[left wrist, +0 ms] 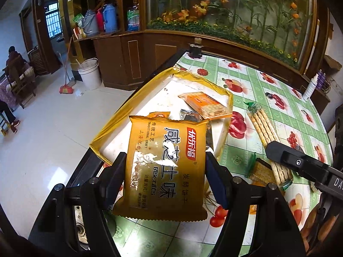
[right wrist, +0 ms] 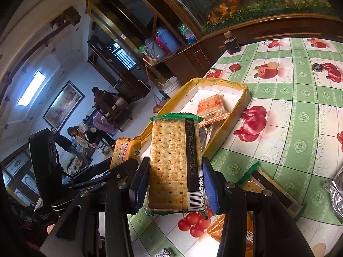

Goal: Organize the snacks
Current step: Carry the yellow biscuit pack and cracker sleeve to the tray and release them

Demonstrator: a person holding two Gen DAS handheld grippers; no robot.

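1. Two grippers are in view, each carrying one snack packet above a table covered with a green-and-white fruit-print cloth (right wrist: 285,111).
2. One shallow box (left wrist: 120,126) with yellow-taped walls sits at the table edge. At least two packets lie inside it: an orange cracker packet (left wrist: 203,103) near its far end, and a dark one, partly hidden.
3. On the cloth beside the box lies one long clear packet of biscuit sticks (left wrist: 265,137), plus one green-edged cracker packet (left wrist: 260,169) touching its near end.
4. The left gripper (left wrist: 166,171) has its jaws set wide, the pads pressing both sides of an orange biscuits packet (left wrist: 166,162), held over the near end of the box.
5. The right gripper (right wrist: 174,182) has narrower jaws clamped on a green-trimmed clear cracker packet (right wrist: 171,162), held just short of the box's near corner.
6. One small dark bottle (left wrist: 195,48) stands at the table's far edge.
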